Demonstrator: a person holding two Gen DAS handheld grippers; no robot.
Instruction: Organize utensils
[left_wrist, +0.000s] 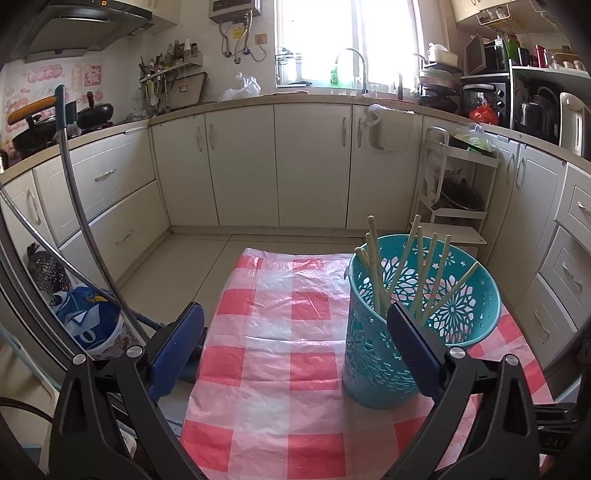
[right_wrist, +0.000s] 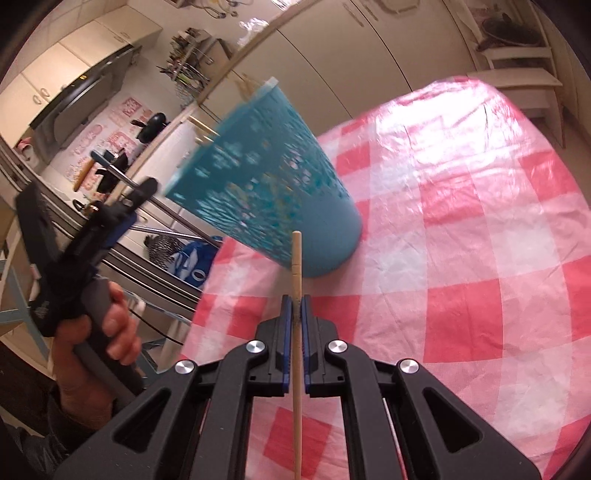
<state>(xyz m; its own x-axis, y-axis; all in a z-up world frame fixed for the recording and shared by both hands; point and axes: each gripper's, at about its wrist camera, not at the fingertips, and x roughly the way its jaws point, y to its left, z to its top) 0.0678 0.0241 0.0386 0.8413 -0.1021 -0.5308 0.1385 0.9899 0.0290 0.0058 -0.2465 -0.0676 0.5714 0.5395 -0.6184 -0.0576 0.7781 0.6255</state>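
Note:
A teal perforated utensil holder (left_wrist: 417, 317) stands on the red-and-white checked tablecloth (left_wrist: 280, 354) and holds several pale wooden chopsticks (left_wrist: 421, 273). My left gripper (left_wrist: 295, 332) is open and empty, its right finger in front of the holder's rim. In the right wrist view the holder (right_wrist: 280, 184) looks blurred and tilted. My right gripper (right_wrist: 295, 310) is shut on a single wooden chopstick (right_wrist: 296, 258), whose tip points at the holder's base. The left gripper (right_wrist: 92, 229) shows at the left of that view, held in a hand.
Cream kitchen cabinets (left_wrist: 277, 166) and floor lie beyond the table's far edge. A metal chair frame (left_wrist: 81, 206) and a blue bag (left_wrist: 88, 321) are to the left. A white shelf cart (left_wrist: 458, 177) stands at the right.

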